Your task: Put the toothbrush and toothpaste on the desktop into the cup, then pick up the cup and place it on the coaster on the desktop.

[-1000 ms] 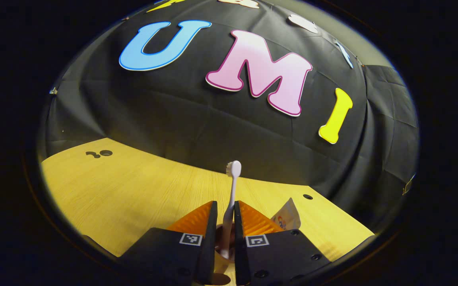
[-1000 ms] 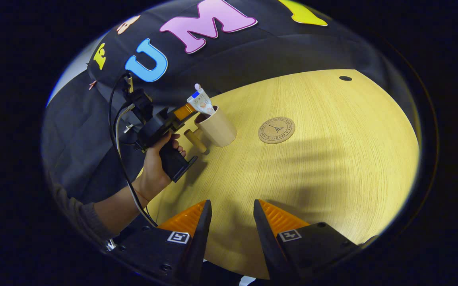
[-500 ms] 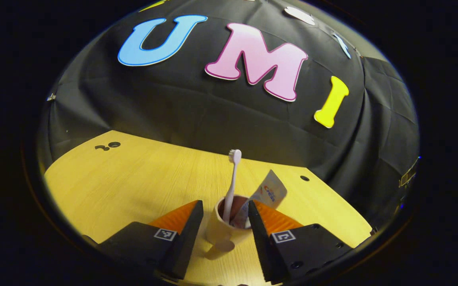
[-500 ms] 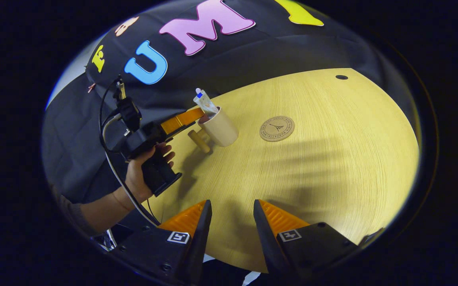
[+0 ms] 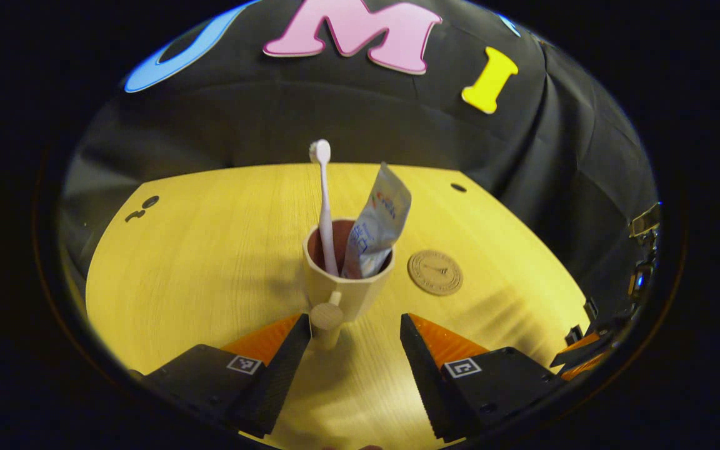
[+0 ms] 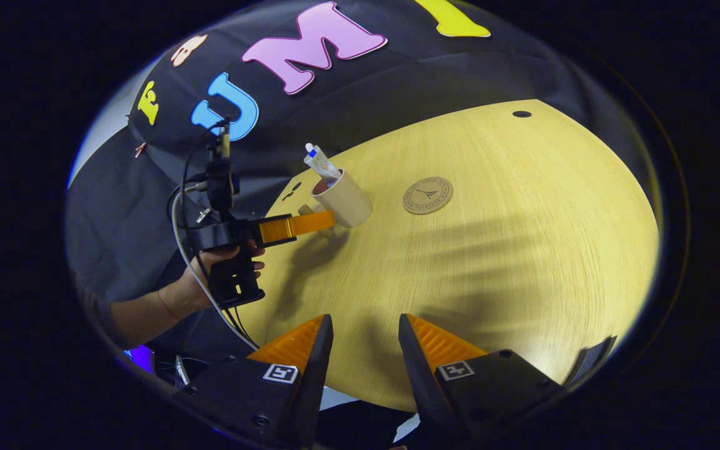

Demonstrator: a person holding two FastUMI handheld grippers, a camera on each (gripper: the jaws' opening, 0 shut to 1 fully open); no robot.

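Pale wood grain covers the desktop (image 5: 197,262), a rounded table that backs onto the booth's black cloth wall (image 5: 310,125); a few small dark holes (image 5: 458,187) sit near its far edge.

On it stands the beige cup (image 5: 347,290), upright, its short stubby handle (image 5: 325,320) pointing toward the camera in the left gripper view. In the right gripper view the same cup (image 6: 349,201) stands near the table's left edge, well apart from that gripper.

Both task items are inside the cup. The toothpaste tube (image 5: 377,226) rests cap-down with its flat crimped end up, long axis leaning toward the right of the left gripper view. The white toothbrush (image 5: 324,206) stands nearly vertical against the cup's left inner wall, handle end down and bristle head at the top.

The round cork coaster (image 5: 435,272) lies flat just beside the cup, to its right in the left gripper view — bare, with a small dark emblem at its centre. In the right gripper view the coaster (image 6: 427,195) lies to the right of the cup.

The left gripper (image 5: 352,330) hangs just short of the cup with its fingers spread wide apart, the handle near the left finger (image 5: 272,381) — whether it touches, I cannot tell. A person's hand (image 6: 225,262) grips its body in the right gripper view.

The right gripper (image 6: 365,331) hovers over the near edge of the desktop, fingers parted with nothing between them.
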